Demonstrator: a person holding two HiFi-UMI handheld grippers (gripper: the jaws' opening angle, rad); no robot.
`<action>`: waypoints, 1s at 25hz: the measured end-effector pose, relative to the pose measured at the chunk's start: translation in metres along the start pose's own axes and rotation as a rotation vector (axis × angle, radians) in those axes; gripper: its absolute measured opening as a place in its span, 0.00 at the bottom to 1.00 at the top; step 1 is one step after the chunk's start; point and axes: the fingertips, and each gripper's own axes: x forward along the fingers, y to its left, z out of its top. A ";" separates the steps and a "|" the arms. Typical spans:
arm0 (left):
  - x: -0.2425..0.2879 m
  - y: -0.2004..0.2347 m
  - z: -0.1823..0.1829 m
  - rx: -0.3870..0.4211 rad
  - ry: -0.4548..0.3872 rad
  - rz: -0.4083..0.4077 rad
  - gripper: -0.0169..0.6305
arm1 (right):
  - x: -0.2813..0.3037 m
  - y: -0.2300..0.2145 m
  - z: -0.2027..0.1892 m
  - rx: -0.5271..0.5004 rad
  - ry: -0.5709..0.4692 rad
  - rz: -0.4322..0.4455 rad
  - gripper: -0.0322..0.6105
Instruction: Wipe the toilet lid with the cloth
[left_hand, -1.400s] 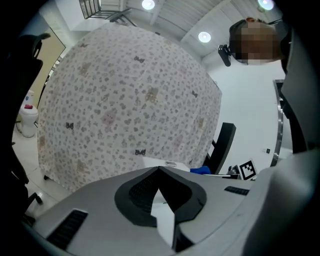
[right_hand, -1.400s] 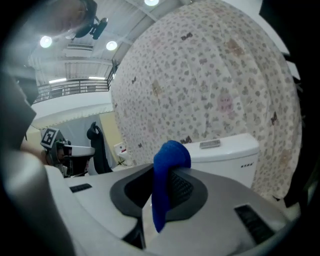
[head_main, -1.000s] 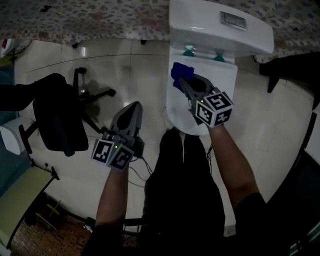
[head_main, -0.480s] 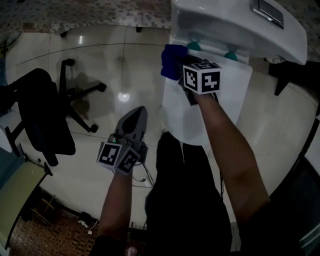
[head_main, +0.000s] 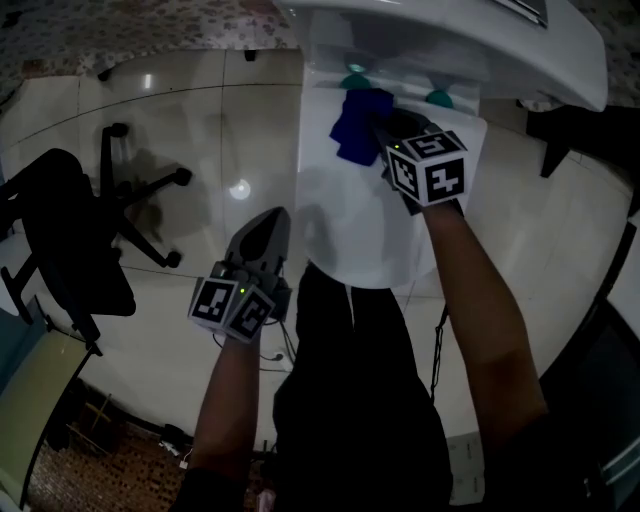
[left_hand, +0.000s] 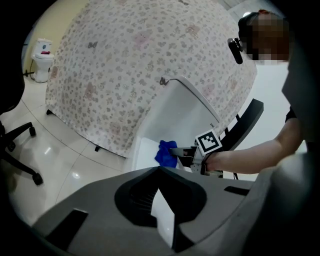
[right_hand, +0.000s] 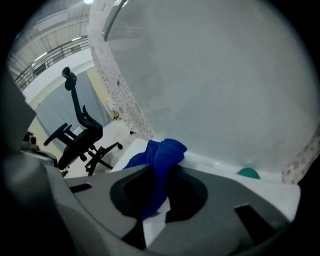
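Note:
The white toilet lid (head_main: 370, 220) lies closed below the cistern (head_main: 450, 45). A blue cloth (head_main: 355, 125) rests on the lid's far end near the hinge, and my right gripper (head_main: 378, 128) is shut on it; in the right gripper view the blue cloth (right_hand: 160, 162) hangs between the jaws. The left gripper view shows the cloth (left_hand: 165, 154) and the lid (left_hand: 145, 152) from the side. My left gripper (head_main: 266, 228) hovers over the floor just left of the lid's front edge, jaws shut and holding nothing.
A black office chair (head_main: 70, 235) stands on the glossy tiled floor (head_main: 190, 120) to the left. A patterned curtain (left_hand: 130, 70) hangs behind the cistern. Two teal hinge caps (head_main: 438, 98) sit at the lid's back. A dark object (head_main: 580, 130) is at the right.
My right gripper has carried the blue cloth from the lid's left edge toward the middle of its far end. The left gripper has stayed about where it was.

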 end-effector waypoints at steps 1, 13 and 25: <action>0.001 -0.002 -0.002 0.006 0.010 -0.007 0.01 | -0.008 -0.011 -0.004 -0.025 0.011 -0.021 0.13; 0.004 0.000 -0.011 0.031 0.054 -0.032 0.01 | -0.120 -0.158 -0.079 0.007 0.081 -0.316 0.13; 0.003 0.001 0.004 0.050 0.033 -0.048 0.01 | -0.136 -0.161 -0.079 -0.035 0.107 -0.508 0.13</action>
